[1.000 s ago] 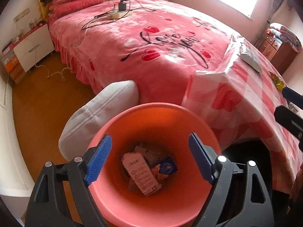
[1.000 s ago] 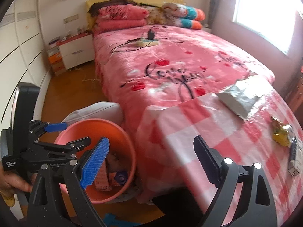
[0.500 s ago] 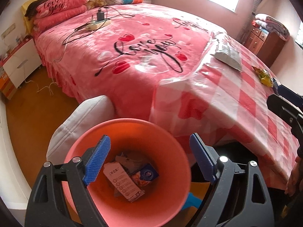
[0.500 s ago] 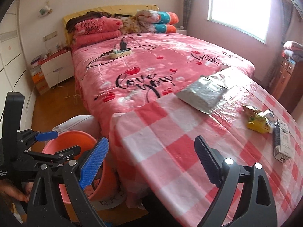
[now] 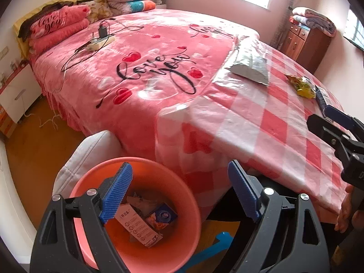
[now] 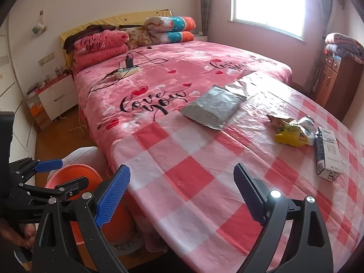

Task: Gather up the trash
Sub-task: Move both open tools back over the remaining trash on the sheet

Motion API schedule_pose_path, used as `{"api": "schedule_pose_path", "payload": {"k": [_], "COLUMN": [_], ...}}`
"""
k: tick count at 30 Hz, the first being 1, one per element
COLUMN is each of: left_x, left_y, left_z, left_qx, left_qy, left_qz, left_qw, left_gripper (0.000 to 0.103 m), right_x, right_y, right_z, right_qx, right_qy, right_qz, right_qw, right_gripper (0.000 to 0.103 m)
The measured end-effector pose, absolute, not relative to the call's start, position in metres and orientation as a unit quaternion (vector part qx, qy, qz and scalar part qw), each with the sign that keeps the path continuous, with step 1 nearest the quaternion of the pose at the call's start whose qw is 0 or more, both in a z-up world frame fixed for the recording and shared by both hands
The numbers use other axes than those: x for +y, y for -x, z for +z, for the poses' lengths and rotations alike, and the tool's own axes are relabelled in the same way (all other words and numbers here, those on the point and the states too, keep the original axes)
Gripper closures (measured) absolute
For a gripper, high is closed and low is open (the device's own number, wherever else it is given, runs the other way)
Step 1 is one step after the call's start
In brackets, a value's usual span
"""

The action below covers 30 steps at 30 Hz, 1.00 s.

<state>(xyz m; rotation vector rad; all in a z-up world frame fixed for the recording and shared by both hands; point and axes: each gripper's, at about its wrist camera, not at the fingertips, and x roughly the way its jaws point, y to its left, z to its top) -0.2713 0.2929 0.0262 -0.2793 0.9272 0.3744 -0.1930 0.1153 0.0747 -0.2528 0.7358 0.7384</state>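
Orange bin (image 5: pixel 136 209) sat on the floor beside the checked table (image 6: pixel 204 170), earlier scraps already inside. You held both the left gripper (image 5: pixel 179 195) and the right gripper (image 6: pixel 182 193) wide open and empty. Grey pouch (image 6: pixel 213 107), yellow wrapper (image 6: pixel 291 132) and small carton (image 6: pixel 327 154) remained on that table; approach the pouch low, from its near edge.

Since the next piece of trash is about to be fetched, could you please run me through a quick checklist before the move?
1. Left gripper empty, jaws open: ok.
2. Right gripper empty, jaws open: ok.
3. Orange bin upright, with room above the boxes inside: ok.
4. Trash left on the checked tablecloth: grey bag, yellow wrapper, carton: ok.
5. Path over the cloth to the grey bag free: ok.
6. Whether the carton is empty: cannot tell.
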Motion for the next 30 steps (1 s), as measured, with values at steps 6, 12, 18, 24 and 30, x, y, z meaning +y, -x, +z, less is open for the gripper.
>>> {"api": "schedule_pose_path", "payload": {"k": [6, 12, 18, 24, 30], "left_x": [0.275, 0.258, 0.241, 0.225, 0.211], "left_y": [0.259, 0.248, 0.236, 0.220, 0.192], "left_z": [0.030, 0.034, 0.036, 0.039, 0.048], "left_qx": [0.449, 0.452, 0.457, 0.459, 0.447], "left_qy": [0.113, 0.098, 0.079, 0.062, 0.040], "left_qz": [0.168, 0.158, 0.149, 0.141, 0.130], "left_qw": [0.870, 0.873, 0.873, 0.875, 0.884], "left_gripper": [0.016, 0.016, 0.016, 0.016, 0.016], "right_x": [0.096, 0.076, 0.059, 0.040, 0.012], "right_y": [0.182, 0.171, 0.161, 0.150, 0.130], "right_z": [0.073, 0.068, 0.063, 0.056, 0.050], "right_qx": [0.353, 0.361, 0.372, 0.381, 0.395], "right_qy": [0.102, 0.082, 0.060, 0.037, 0.007], "right_qz": [0.339, 0.329, 0.321, 0.314, 0.292], "right_qw": [0.866, 0.869, 0.869, 0.869, 0.871], "right_gripper": [0.009, 0.009, 0.009, 0.009, 0.009]}}
